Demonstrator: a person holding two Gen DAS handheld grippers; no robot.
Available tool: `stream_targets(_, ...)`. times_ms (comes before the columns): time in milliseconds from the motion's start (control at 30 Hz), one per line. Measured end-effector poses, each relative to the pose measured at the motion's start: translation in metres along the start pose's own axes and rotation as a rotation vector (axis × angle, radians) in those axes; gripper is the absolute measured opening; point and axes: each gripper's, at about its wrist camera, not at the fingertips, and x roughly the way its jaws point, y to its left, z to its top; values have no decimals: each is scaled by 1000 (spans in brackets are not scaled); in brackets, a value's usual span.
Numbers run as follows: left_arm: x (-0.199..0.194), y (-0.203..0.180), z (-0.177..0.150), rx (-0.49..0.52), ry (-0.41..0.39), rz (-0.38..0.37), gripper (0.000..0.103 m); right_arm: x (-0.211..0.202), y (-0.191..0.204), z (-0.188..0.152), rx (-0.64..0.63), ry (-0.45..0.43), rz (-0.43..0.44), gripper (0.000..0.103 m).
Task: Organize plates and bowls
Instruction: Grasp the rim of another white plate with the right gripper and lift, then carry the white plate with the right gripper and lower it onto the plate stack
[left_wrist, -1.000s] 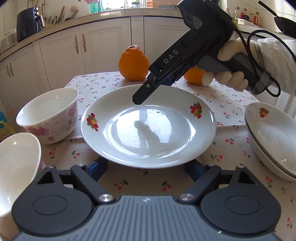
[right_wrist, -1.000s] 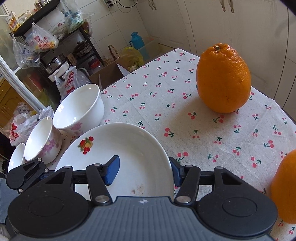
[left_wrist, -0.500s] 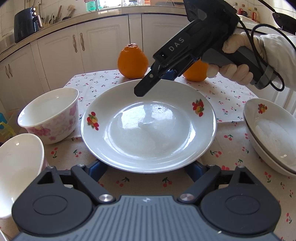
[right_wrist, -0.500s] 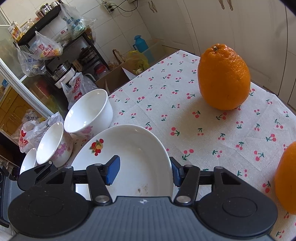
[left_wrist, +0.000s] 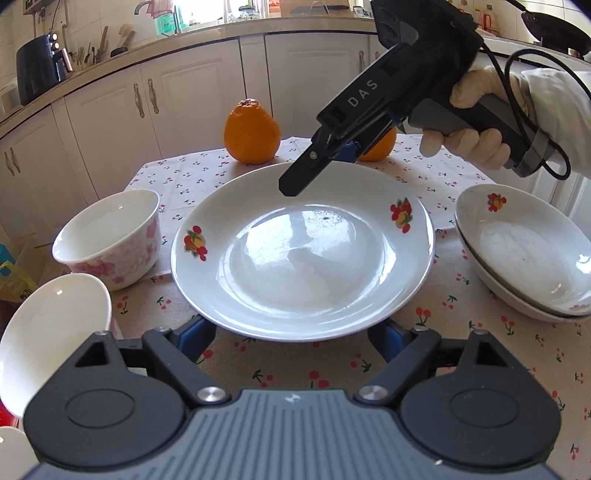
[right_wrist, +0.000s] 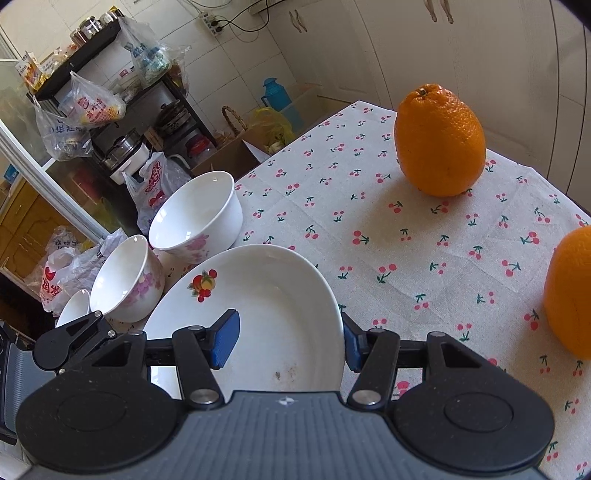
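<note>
Big plate (left_wrist: 303, 254) with fruit print sits in middle of table (left_wrist: 461, 332), on cherry cloth. Left gripper (left_wrist: 291, 332) at near rim of plate, jaws wide apart, blue pads low on both sides, holding nothing. Right gripper (right_wrist: 288, 338) above far rim, jaws apart, one pad over plate, other outside rim; touching or not, cannot tell. Two bowls (left_wrist: 110, 236) left of plate. Stacked plates (left_wrist: 524, 251) on right. Two oranges (right_wrist: 439, 140) behind.
</note>
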Motion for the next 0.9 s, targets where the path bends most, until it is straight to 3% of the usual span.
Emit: stream_targets(900, -51, -45, 1, 166, -49, -109, 89, -89, 31, -83, 75, -140, -96, 63)
